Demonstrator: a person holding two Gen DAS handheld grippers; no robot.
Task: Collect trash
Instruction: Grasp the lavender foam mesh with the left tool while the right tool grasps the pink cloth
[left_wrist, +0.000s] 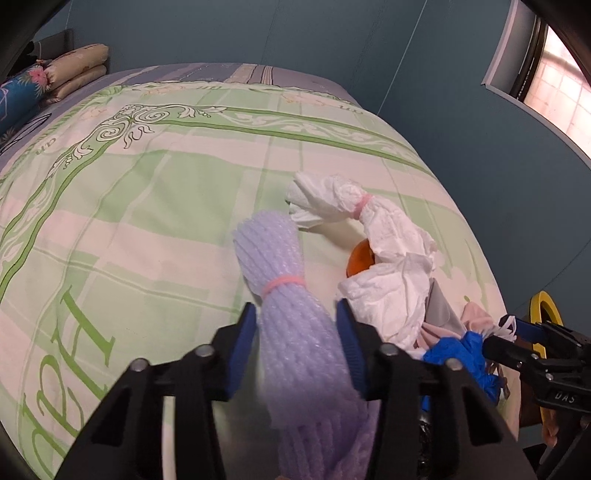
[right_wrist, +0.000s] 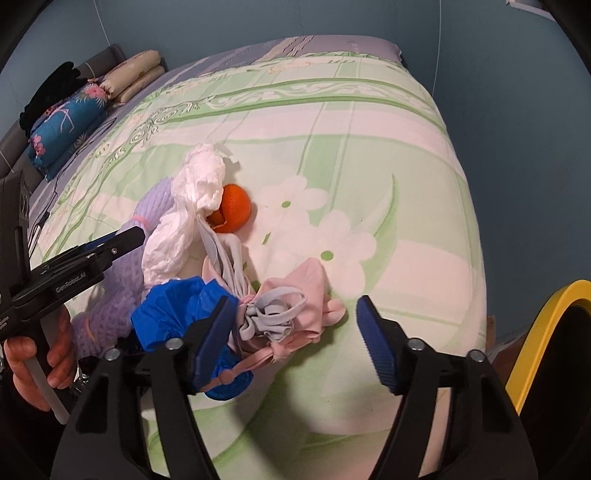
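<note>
Left gripper (left_wrist: 297, 347) clamped on the purple foam-net bundle (left_wrist: 291, 295) below its pink band; light, squashy, grab mid-bundle. Right gripper (right_wrist: 297, 332) wide apart, hovering over the pink/grey cloth wad (right_wrist: 291, 314) on the bed (right_wrist: 388, 147), soft and easy to pinch at the knot. Further out: tissue wad (right_wrist: 184, 221), orange (right_wrist: 232, 208). Yellow-rimmed bin (right_wrist: 546, 325) at right, contents not visible.

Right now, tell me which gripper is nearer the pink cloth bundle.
Right. The right gripper hangs open directly over the pink cloth bundle; the left gripper sits off to its left, around the purple foam bundle.
</note>
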